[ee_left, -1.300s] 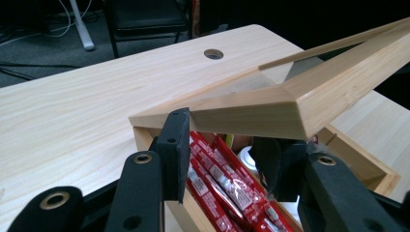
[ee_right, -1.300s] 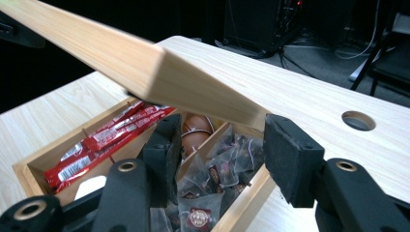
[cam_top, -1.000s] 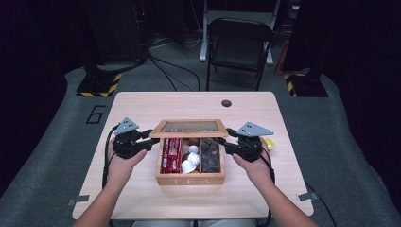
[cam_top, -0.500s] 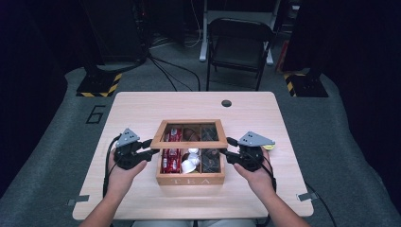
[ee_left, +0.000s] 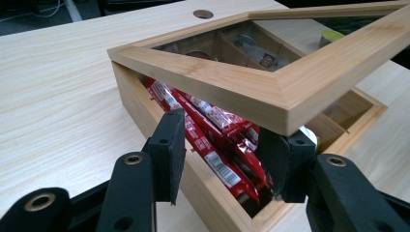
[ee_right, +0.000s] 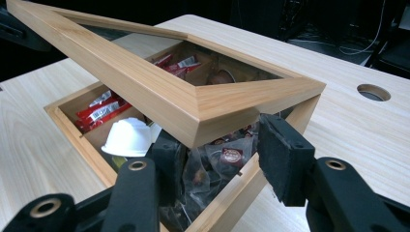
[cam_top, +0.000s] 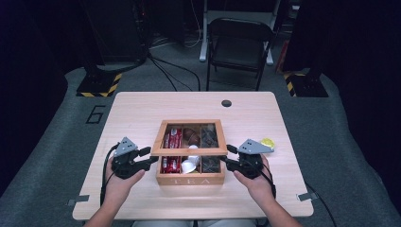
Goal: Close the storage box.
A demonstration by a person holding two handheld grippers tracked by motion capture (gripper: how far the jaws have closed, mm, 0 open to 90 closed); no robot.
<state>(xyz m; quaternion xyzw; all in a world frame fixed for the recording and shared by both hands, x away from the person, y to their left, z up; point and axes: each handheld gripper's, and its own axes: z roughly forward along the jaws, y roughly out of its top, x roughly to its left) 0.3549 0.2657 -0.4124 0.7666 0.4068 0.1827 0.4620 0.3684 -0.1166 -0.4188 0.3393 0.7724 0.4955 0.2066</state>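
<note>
Wooden box [cam_top: 191, 178] lettered "TEA", lid [cam_top: 191, 151] half-raised, left claw [cam_top: 147, 157] and right claw [cam_top: 228, 158] both spread.

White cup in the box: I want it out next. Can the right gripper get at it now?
Probably not yet: the lid hangs half-open over the white cup, and the right gripper sits under its front corner, seemingly propping it.

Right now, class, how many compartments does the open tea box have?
3 side by side in the tea box: left with red packets, middle with white pods, right with dark sachets. The raised lid may hide dividers.
</note>
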